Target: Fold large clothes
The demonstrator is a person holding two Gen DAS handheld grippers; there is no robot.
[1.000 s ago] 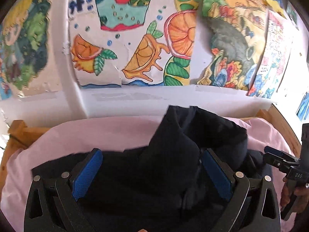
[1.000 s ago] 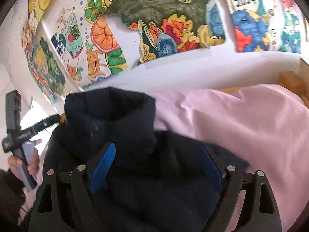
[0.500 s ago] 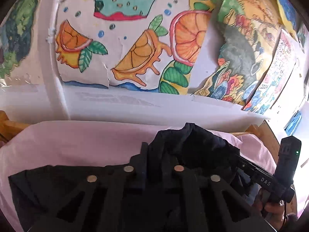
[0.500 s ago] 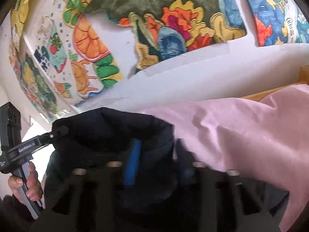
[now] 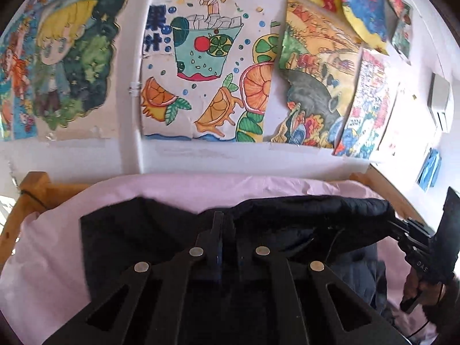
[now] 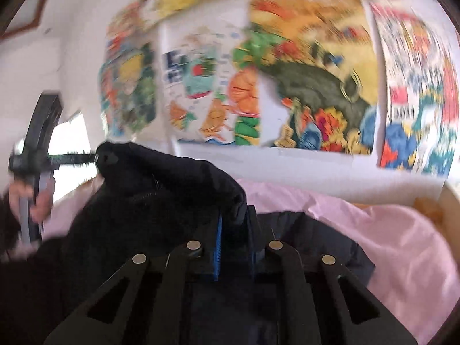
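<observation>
A dark navy padded jacket (image 5: 129, 244) lies on a pink sheet (image 5: 51, 258). My left gripper (image 5: 222, 224) is shut on one edge of it. That edge runs lifted and stretched to the right, where the right gripper (image 5: 398, 225) holds its other end. In the blurred right wrist view, the right gripper (image 6: 234, 230) has a fold of the jacket (image 6: 172, 189) pinched between its blue pads, and its jaws are closing. The left gripper (image 6: 96, 158) bites the jacket's raised corner at the far left.
A wooden bed frame (image 5: 34, 184) borders the pink sheet (image 6: 388, 244). Behind it is a white wall covered with coloured drawings (image 5: 207, 72). A person's hand (image 5: 417, 287) grips the right tool at the right edge. Another hand (image 6: 40, 198) holds the left tool.
Both grippers went from wide open over the jacket to shut on its fabric. They then lifted and pulled apart, stretching the jacket's edge between them. The right view has rolled and blurred.
</observation>
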